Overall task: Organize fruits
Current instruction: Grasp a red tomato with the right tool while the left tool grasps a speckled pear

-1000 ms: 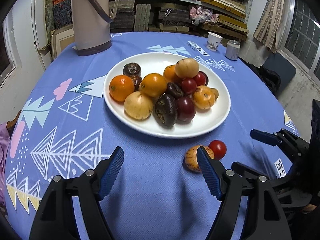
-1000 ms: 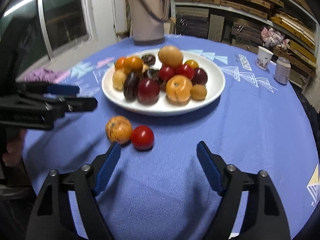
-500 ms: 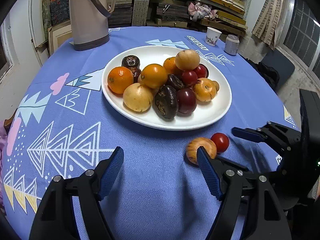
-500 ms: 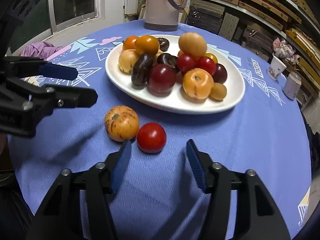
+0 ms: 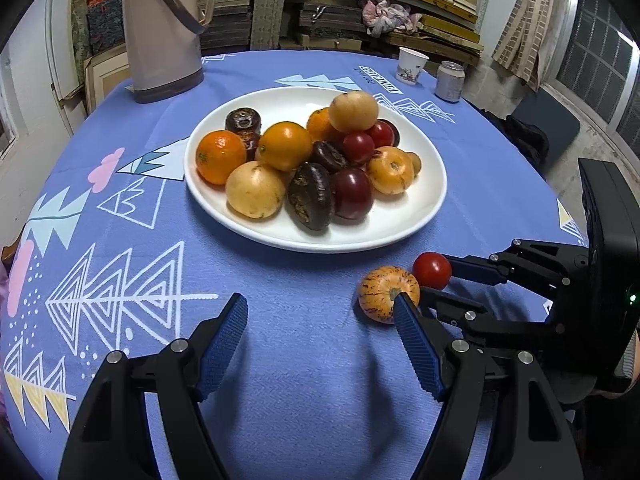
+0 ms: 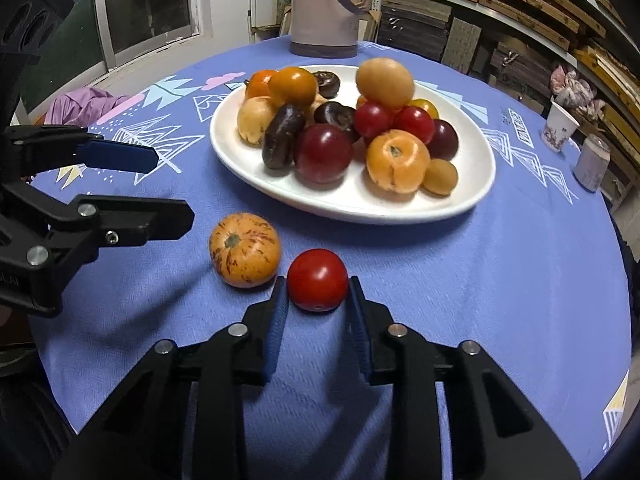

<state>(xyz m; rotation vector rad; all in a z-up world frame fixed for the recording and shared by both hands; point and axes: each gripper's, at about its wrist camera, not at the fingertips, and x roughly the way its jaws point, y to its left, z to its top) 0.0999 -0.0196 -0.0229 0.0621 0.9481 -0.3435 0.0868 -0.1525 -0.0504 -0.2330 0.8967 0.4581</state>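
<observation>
While the left gripper (image 5: 320,336) is hanging released over bare cloth, the right gripper (image 6: 318,300), jaws just closing, is clasping a small, smooth, glossy red fruit (image 6: 317,279) lying just beside the speckled orange fruit (image 6: 245,255).

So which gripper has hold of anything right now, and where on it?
The right gripper, its jaws just closing, has the red tomato between its pads by its two sides, on the tablecloth. The left gripper is open and empty.

Blue-clothed table (image 5: 312,360) with plate (image 5: 400,232), thermos (image 5: 160,28)
</observation>
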